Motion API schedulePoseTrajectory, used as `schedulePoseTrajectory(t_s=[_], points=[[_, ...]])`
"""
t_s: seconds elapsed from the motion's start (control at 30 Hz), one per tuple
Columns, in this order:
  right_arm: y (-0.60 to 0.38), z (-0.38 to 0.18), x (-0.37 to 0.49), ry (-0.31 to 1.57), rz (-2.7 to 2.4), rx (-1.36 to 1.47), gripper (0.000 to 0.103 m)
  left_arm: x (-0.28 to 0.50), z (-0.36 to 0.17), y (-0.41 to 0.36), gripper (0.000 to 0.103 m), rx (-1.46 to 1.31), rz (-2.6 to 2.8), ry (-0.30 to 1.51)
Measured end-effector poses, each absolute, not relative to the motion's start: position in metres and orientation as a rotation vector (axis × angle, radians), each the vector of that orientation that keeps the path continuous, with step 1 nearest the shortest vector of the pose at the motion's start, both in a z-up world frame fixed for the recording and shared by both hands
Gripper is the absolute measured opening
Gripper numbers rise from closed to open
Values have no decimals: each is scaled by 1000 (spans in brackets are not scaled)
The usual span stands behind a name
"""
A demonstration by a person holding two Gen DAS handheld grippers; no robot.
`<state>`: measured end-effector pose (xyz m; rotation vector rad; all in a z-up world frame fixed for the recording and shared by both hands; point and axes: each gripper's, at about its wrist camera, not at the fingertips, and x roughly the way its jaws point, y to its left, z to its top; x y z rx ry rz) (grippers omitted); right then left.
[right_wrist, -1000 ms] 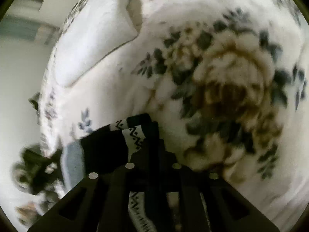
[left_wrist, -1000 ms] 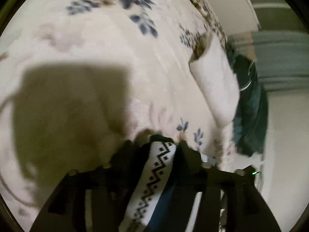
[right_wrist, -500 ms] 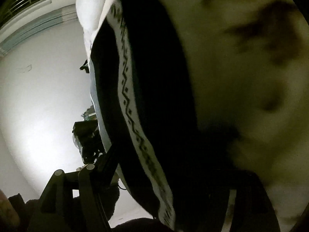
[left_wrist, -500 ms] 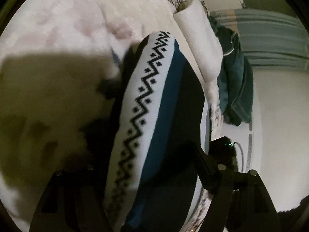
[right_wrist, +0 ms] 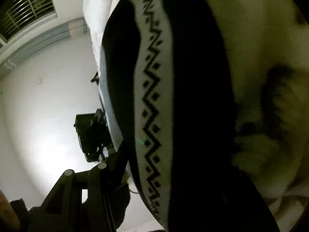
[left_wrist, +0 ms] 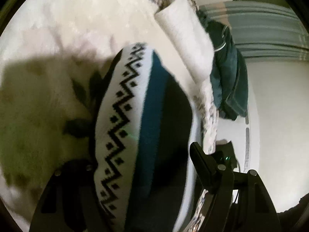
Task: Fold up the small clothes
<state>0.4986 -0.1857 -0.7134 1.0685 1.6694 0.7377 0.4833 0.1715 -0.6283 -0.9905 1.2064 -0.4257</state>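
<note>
A small knitted garment (left_wrist: pixel 123 127), white with a black zigzag band, a teal stripe and black parts, lies on the floral blanket (left_wrist: pixel 77 19). It fills the space between the open fingers of my left gripper (left_wrist: pixel 135 160). In the right wrist view the same garment (right_wrist: pixel 152 96) runs up the frame and lies between the spread fingers of my right gripper (right_wrist: pixel 173 172); its right finger is hidden behind dark cloth. The other gripper's body (right_wrist: pixel 90 133) shows at the garment's far side.
A white pillow (left_wrist: pixel 185 38) lies at the blanket's far edge. A dark teal garment (left_wrist: pixel 229 81) hangs off the bed beside it. A pale wall (right_wrist: pixel 48 96) and a barred window (right_wrist: pixel 25 11) are beyond the bed.
One second ago both grippers were shut on the garment's edge above the blanket. They have since come down low, their jaws have opened, and the garment now spreads flat on the blanket.
</note>
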Motion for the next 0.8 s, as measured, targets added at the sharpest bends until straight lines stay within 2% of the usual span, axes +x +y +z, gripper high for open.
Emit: schedulePoseTrajectory(t_s=[0.17, 0.2, 0.23, 0.27, 0.33, 0.6, 0.8], points=[[-181, -713, 502, 1650, 745, 1076, 64, 481, -622, 161, 70, -909, -415, 1202], [-179, -711, 502, 1638, 744, 1066, 64, 480, -617, 158, 63, -879, -404, 1184], [-174, -706, 503, 1623, 743, 1042, 59, 481, -610, 153, 45, -841, -396, 1162], [-166, -703, 503, 1606, 744, 1033, 44, 480, -604, 150, 37, -802, -386, 1152], [-165, -693, 505, 1583, 734, 1029, 38, 481, -591, 147, 29, -761, -373, 1130], [-168, -605, 532, 1452, 747, 935, 34, 525, -534, 155, 28, -759, -399, 1072], [-170, -550, 619, 1321, 738, 884, 34, 624, -495, 156, 28, -734, -434, 1004]])
